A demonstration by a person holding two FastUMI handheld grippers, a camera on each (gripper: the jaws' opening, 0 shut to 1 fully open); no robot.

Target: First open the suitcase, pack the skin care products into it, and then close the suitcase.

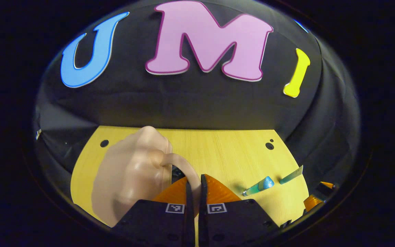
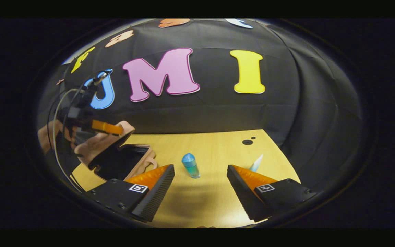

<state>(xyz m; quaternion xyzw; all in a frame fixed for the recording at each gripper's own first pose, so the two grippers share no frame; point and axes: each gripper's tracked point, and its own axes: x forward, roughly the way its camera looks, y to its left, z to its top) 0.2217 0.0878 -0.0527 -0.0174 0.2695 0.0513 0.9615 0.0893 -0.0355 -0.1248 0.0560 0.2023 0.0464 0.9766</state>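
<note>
A small pink suitcase [image 2: 139,161] lies at the table's left with its lid [image 2: 101,142] raised partway over a dark inside. In the left gripper view my left gripper [image 1: 194,187] is shut on a curved pink strap at the lid's [image 1: 132,175] edge. The right gripper view shows that gripper [image 2: 106,127] holding the lid up, with a hand behind it. A teal bottle with a blue cap [image 2: 190,165] [image 1: 259,186] stands just beyond my open right gripper [image 2: 201,185], between its fingers' line. A teal tube [image 2: 256,163] [image 1: 291,175] lies to the right.
The yellow wooden table [image 2: 214,147] has small round holes [image 2: 247,142] near its far right corner. Black cloth walls close in behind and to the right. Cables [image 2: 55,113] hang from the left gripper.
</note>
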